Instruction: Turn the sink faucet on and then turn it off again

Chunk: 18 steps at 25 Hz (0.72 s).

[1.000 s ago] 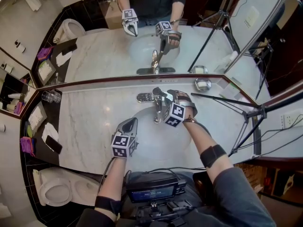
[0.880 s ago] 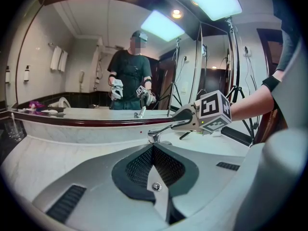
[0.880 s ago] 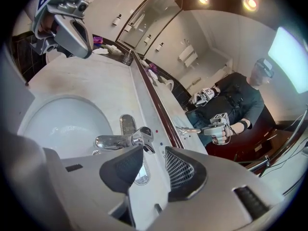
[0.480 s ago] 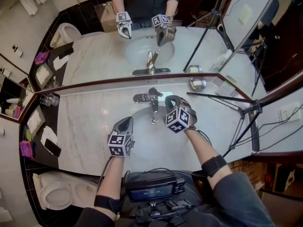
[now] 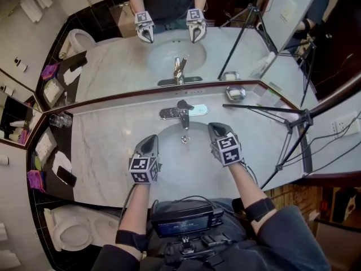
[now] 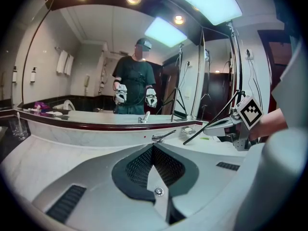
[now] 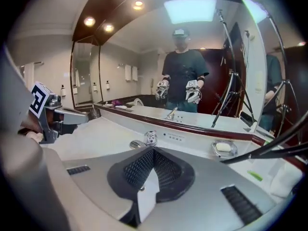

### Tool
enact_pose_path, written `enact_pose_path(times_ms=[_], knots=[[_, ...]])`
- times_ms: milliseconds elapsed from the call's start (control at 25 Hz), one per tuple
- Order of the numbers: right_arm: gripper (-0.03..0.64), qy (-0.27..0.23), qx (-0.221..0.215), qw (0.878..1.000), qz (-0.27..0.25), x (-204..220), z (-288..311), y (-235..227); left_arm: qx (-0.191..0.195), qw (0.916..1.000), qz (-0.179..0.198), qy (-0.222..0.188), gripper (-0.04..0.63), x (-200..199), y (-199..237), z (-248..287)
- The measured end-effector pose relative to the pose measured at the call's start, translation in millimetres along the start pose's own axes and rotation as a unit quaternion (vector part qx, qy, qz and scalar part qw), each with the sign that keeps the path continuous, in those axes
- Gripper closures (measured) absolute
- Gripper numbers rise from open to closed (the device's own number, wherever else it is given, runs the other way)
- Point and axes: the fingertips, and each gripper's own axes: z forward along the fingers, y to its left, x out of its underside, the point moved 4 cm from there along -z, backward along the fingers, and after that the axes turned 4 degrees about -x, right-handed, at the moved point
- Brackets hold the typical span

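The chrome faucet [image 5: 181, 113] stands at the back of the white sink basin [image 5: 169, 161], its lever on top, set in a marble counter [image 5: 101, 145]. My left gripper [image 5: 151, 139] hovers over the basin's front left, shut and empty. My right gripper [image 5: 213, 128] is over the basin's front right, clear of the faucet, also shut with nothing in it. In the left gripper view the faucet [image 6: 163, 136] sits just beyond the closed tips and the right gripper [image 6: 226, 125] shows at the right. The right gripper view has the faucet [image 7: 147, 139] ahead and slightly to the left.
A large mirror [image 5: 169, 49] runs behind the counter. A soap dish [image 5: 235, 93] sits back right and a tripod leg [image 5: 265, 110] crosses the counter's right side. Drinking glasses [image 5: 59, 118] stand back left, a phone [image 5: 65, 175] lies at far left, and a toilet [image 5: 67, 230] is below left.
My right gripper has left the faucet lever, rolled over and drawn back to the basin's front right, its jaws closing on nothing. The left gripper has stayed put.
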Motion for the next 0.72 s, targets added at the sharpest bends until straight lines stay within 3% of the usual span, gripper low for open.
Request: enact_pose_path(times_ms=[200, 560, 720], knots=[[0.597, -0.017, -0.005, 0.998, 0.053, 17.4, -11.8, -1.8, -0.003, 1.0, -0.006, 0.0, 0.594, 0.1, 2.9, -3.2], [0.597, -0.017, -0.002, 0.998, 0.055, 22.0, -16.3, -3.2, 0.002, 0.9999, -0.012, 0.001, 0.594, -1.9, 4.0, -2.8], [0.597, -0.012, -0.004, 0.999, 0.051, 23.5, -13.6, -2.3, -0.002, 0.9999, 0.012, 0.006, 0.594, -6.0, 7.1, 5.1]])
